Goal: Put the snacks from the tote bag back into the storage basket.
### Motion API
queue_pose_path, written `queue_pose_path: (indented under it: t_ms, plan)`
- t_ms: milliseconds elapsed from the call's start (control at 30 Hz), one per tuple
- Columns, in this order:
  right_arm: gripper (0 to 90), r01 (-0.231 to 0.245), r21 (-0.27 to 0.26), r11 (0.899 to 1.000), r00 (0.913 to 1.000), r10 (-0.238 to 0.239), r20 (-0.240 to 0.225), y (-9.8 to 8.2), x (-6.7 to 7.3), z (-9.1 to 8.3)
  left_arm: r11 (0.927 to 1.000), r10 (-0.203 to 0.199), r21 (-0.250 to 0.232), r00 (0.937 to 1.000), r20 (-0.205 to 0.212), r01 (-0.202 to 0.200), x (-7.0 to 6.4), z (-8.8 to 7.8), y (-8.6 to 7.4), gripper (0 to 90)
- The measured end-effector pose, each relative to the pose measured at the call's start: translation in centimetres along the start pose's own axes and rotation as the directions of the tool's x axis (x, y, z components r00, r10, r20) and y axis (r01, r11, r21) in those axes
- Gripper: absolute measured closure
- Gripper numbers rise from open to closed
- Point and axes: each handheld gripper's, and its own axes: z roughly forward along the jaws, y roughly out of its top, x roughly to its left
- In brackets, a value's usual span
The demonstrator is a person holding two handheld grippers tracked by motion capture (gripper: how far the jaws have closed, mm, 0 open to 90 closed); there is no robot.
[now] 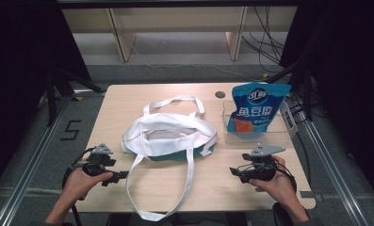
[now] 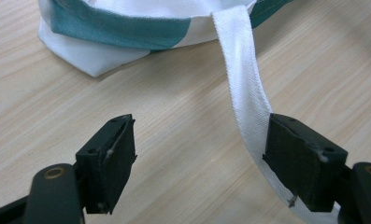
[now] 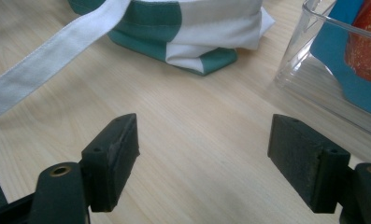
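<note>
Tote bag (image 1: 168, 136) sits mid-frame, mouth open, ready for loading; both hand-held grippers, left (image 1: 120, 175) and right (image 1: 233, 171), gape wide, holding nothing.

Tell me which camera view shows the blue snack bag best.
The high view: the whole blue snack bag stands upright in the clear box, its label facing the camera. The right gripper view catches just a blue and orange corner of it behind the box wall at the right edge. The left gripper view looks at the tote bag instead.
</note>
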Motion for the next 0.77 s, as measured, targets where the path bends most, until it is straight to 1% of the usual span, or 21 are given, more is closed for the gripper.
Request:
queue_pose_path:
  t_ms: [33, 67, 100, 133, 167, 200, 233, 267, 300, 433, 500, 533, 567, 600, 633, 667, 700, 733, 767]
  plan:
    - [25.3, -0.027, 0.004, 1.0, 0.9996, 0.027, -0.004, 0.01, 0.3, -0.07, 1.0, -0.003, 0.0, 1.0, -0.002, 0.003, -0.01, 0.02, 0.01, 24.1]
    - [25.3, -0.002, -0.016, 1.0, 1.0, 0.003, 0.005, 0.09, 0.17, -0.03, 1.0, 0.003, 0.002, 1.0, 0.004, -0.003, 0.02, -0.03, -0.01, 24.1]
    - [25.3, -0.025, -0.008, 1.0, 0.9997, 0.025, -0.005, 0.17, 0.42, -0.14, 0.9997, 0.018, 0.014, 0.9998, 0.003, -0.018, 0.13, -0.13, 0.0, 24.1]
    - [25.4, -0.003, -0.03, 1.0, 1.0, 0.003, 0.005, 0.25, 0.27, -0.05, 0.9998, 0.018, 0.01, 0.9998, -0.001, -0.018, 0.14, -0.13, -0.04, 24.1]
    - [25.4, -0.027, -0.021, 0.999, 0.9996, 0.027, 0.001, 0.25, 0.5, -0.1, 0.9996, 0.021, 0.018, 0.9998, -0.003, -0.021, 0.16, -0.2, -0.02, 24.1]
    - [25.4, -0.009, -0.024, 1.0, 1.0, 0.009, 0.002, 0.23, 0.4, 0.0, 0.9996, 0.024, 0.018, 0.9997, 0.001, -0.024, 0.21, -0.21, -0.04, 24.2]
    - [25.3, 0.009, -0.013, 1.0, 0.9999, -0.009, -0.006, 0.24, 0.25, -0.01, 0.9997, 0.021, 0.015, 0.9998, 0.002, -0.021, 0.2, -0.19, -0.04, 24.1]
    - [25.3, 0.013, -0.012, 1.0, 0.9999, -0.013, -0.004, 0.22, 0.23, 0.04, 0.9997, 0.02, 0.017, 0.9998, 0.002, -0.02, 0.2, -0.19, -0.03, 24.1]
    - [25.2, 0.016, -0.016, 1.0, 0.9998, -0.016, -0.012, 0.21, 0.19, 0.18, 0.9996, 0.022, 0.017, 0.9998, -0.001, -0.022, 0.2, -0.19, -0.01, 24.2]
    - [25.2, 0.018, -0.01, 1.0, 0.9997, -0.019, -0.014, 0.21, 0.16, 0.13, 0.9997, 0.017, 0.015, 0.9999, 0.003, -0.017, 0.15, -0.11, -0.02, 24.1]
    - [25.2, 0.01, -0.01, 1.0, 0.9998, -0.01, -0.014, 0.23, 0.19, 0.07, 0.9995, 0.025, 0.021, 0.9997, 0.0, -0.025, 0.19, -0.2, 0.0, 24.1]
    - [25.2, 0.01, -0.01, 1.0, 0.9999, -0.01, -0.01, 0.24, 0.2, 0.05, 0.9994, 0.027, 0.022, 0.9996, -0.002, -0.027, 0.19, -0.21, 0.0, 24.1]
    - [25.2, 0.022, -0.014, 1.0, 0.9997, -0.022, 0.003, 0.25, 0.15, 0.04, 0.9994, 0.026, 0.02, 0.9997, -0.001, -0.026, 0.2, -0.21, -0.01, 24.1]
    - [25.2, 0.0, -0.008, 1.0, 1.0, 0.0, -0.004, 0.22, 0.31, 0.05, 0.9994, 0.027, 0.022, 0.9996, 0.0, -0.027, 0.23, -0.23, -0.01, 24.1]
    - [25.2, -0.015, -0.002, 1.0, 0.9999, 0.015, -0.009, 0.22, 0.4, -0.01, 0.9995, 0.031, 0.008, 0.9995, -0.004, -0.031, 0.26, -0.14, -0.05, 24.1]
    - [25.2, 0.001, -0.006, 1.0, 1.0, -0.001, -0.003, 0.23, 0.22, 0.01, 0.9994, 0.026, 0.022, 0.9997, 0.0, -0.026, 0.24, -0.23, -0.02, 24.1]
    - [25.2, 0.012, -0.009, 1.0, 0.9999, -0.012, -0.004, 0.24, 0.12, 0.04, 0.9995, 0.027, 0.018, 0.9996, -0.002, -0.027, 0.25, -0.19, -0.02, 24.1]
    - [25.2, 0.013, -0.009, 1.0, 0.9999, -0.013, -0.003, 0.23, 0.1, 0.03, 0.9994, 0.031, 0.013, 0.9995, -0.004, -0.031, 0.27, -0.15, -0.01, 24.1]
    - [25.2, 0.01, -0.01, 1.0, 0.9999, -0.01, -0.012, 0.22, 0.11, 0.06, 0.9995, 0.023, 0.02, 0.9997, -0.003, -0.023, 0.21, -0.19, 0.02, 24.1]
